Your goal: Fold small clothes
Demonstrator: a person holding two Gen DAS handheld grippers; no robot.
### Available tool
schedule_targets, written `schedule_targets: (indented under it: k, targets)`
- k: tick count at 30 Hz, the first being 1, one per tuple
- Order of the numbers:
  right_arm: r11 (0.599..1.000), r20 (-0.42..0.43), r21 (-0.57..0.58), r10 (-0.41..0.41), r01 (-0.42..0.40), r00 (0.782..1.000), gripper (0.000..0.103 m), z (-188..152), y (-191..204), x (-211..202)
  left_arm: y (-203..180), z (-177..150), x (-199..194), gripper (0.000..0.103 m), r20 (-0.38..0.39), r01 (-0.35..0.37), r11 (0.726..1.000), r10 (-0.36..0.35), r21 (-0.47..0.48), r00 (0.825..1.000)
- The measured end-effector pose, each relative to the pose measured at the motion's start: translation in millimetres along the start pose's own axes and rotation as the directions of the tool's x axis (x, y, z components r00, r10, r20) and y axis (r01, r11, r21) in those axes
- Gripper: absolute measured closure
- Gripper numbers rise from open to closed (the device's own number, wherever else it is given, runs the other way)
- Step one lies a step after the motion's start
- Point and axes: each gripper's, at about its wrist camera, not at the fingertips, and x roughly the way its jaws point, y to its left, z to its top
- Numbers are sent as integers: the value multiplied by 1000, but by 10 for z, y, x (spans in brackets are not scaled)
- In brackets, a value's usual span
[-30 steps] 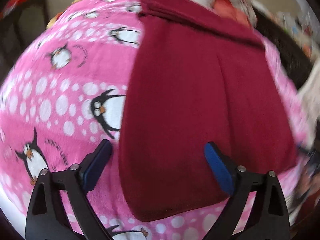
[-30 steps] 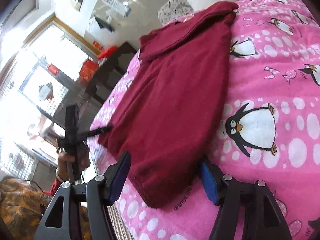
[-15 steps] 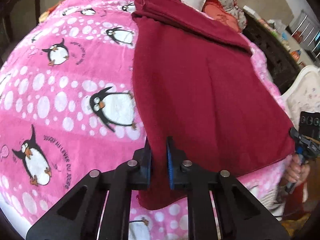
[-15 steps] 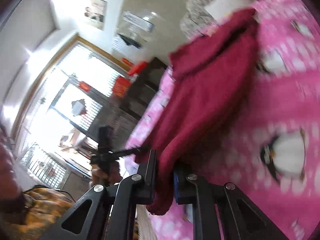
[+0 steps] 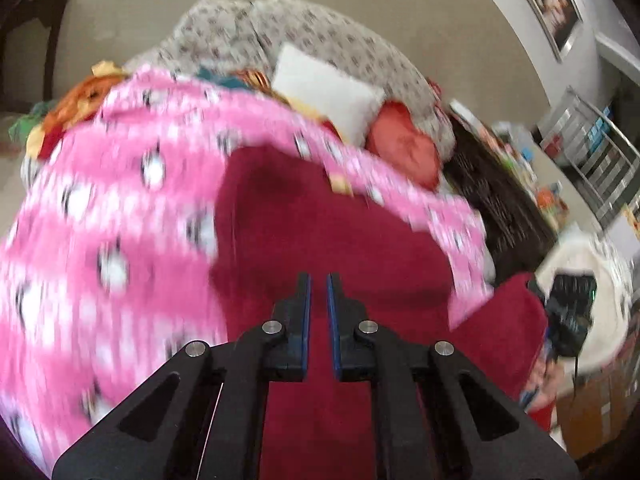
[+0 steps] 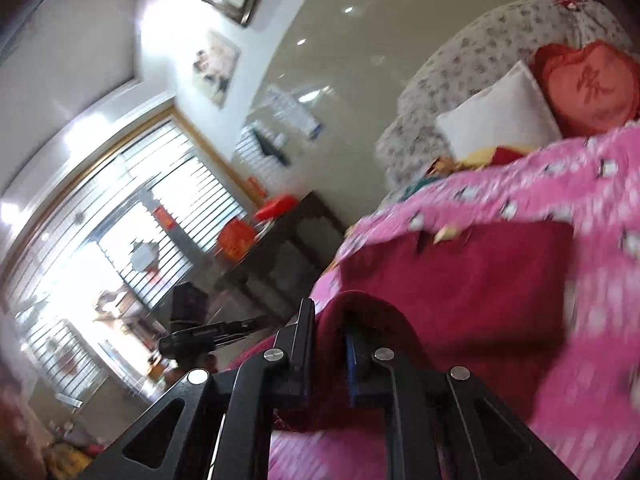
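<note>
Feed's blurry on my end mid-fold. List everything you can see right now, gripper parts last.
garment: one, dark red, on the blanket, near hem lifted
blanket: one, pink with penguins, covering the bed
white pillow: one, at the bed's head
heart cushion: one, red, beside the white pillow
floral headboard: one, grey-white, behind the pillows
dark cabinet: one, beside the bed
window blinds: white, brightly lit
left gripper: black, blue-padded fingers pinching the hem
right gripper: black, fingers pinching a bunched hem
</note>
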Motion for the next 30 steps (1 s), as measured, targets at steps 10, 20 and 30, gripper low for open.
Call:
schedule_targets:
  k: [10,20,30]
  targets:
    - [953,-54,106,-279,284,959,93,622,-1166,935,-17,137,306,96,-85,17,999,-13,47,996]
    - [950,-77,139,-272,280,959,52,451,-903,540,146,-743,199,83,-179,-121,991,130,59,975]
    - [988,-523,88,-60,124,850,52,-1010,-252,1138,256,-881,153,83,-132,-188,980,196,70,972]
